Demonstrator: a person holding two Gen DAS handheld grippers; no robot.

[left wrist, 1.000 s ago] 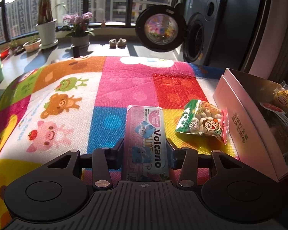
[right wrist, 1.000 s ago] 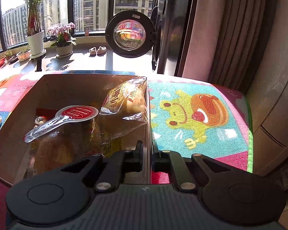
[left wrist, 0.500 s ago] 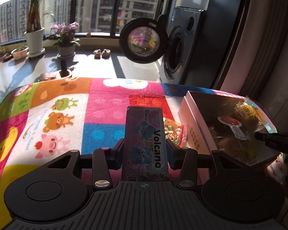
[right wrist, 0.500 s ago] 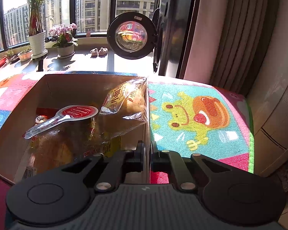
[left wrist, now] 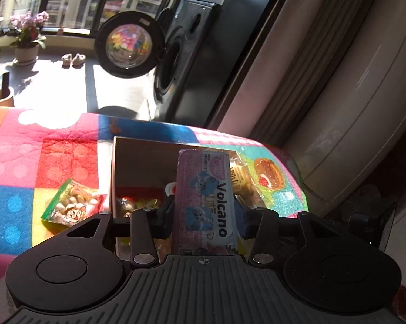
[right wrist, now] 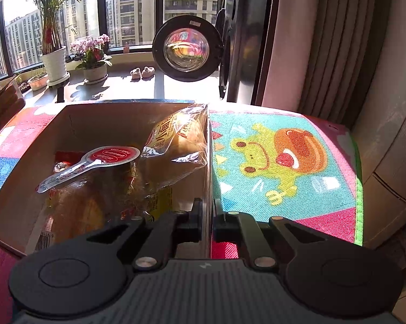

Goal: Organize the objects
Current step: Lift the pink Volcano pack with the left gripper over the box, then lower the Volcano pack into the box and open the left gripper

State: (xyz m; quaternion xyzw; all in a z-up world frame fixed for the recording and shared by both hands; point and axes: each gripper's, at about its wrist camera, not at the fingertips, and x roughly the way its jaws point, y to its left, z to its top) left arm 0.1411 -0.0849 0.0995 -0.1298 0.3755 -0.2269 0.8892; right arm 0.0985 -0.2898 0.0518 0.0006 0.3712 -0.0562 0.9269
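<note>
Two grips matter here. The left gripper has its fingers clamped partway on the pink Volcano packet, held above the open cardboard box; the right gripper pinches the box's right wall with its fingers almost shut. Letting go too near the left rim could tip the packet onto the play mat, beside the green snack bag. Open room remains at the box's far left; bread bags crowd the right.
</note>
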